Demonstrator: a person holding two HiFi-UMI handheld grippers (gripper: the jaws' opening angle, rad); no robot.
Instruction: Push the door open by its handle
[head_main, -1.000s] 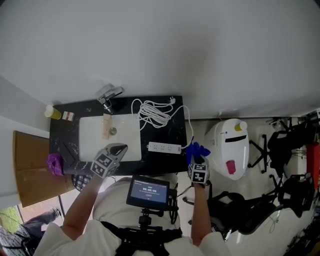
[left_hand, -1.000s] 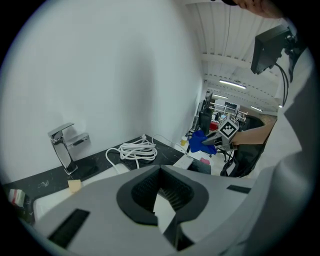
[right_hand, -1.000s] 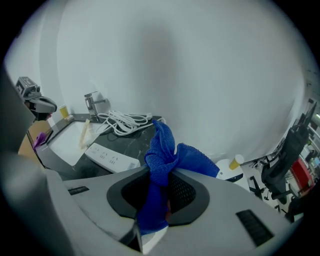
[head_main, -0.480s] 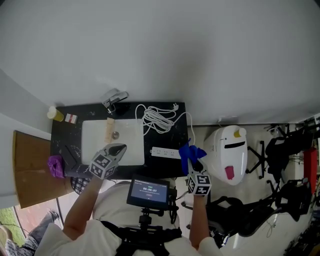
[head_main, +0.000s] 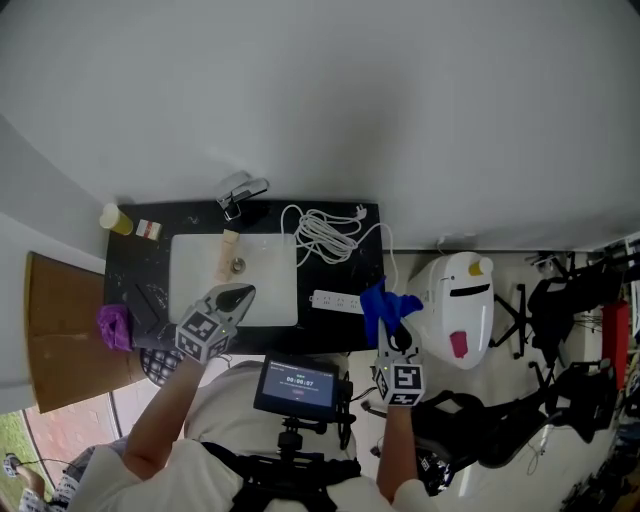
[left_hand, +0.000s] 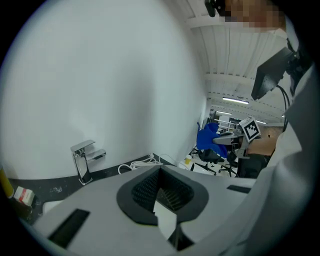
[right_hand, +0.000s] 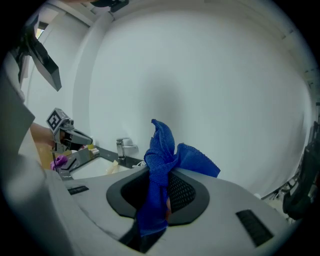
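Wall (head_main: 320, 100) filled the upper frame | counter (head_main: 180, 220) with sink (head_main: 270, 280) sat centre-left | brown panel (head_main: 60, 330) at left edge was possibly the door; no handle showed | right gripper (right_hand: 160, 202) clamped blue cloth (head_main: 385, 305) | left gripper (head_main: 232, 297) was closed, empty | step: approach not begun; next move needed the handle found | screen (head_main: 296, 385) text was unreadable

The head view looks steeply down from overhead onto the black counter (head_main: 135, 265). Both gripper views sit close behind their jaws, facing the white wall (left_hand: 100, 75). All 3 share the faucet (head_main: 243, 190); the left gripper view also catches the right gripper (left_hand: 217, 141)
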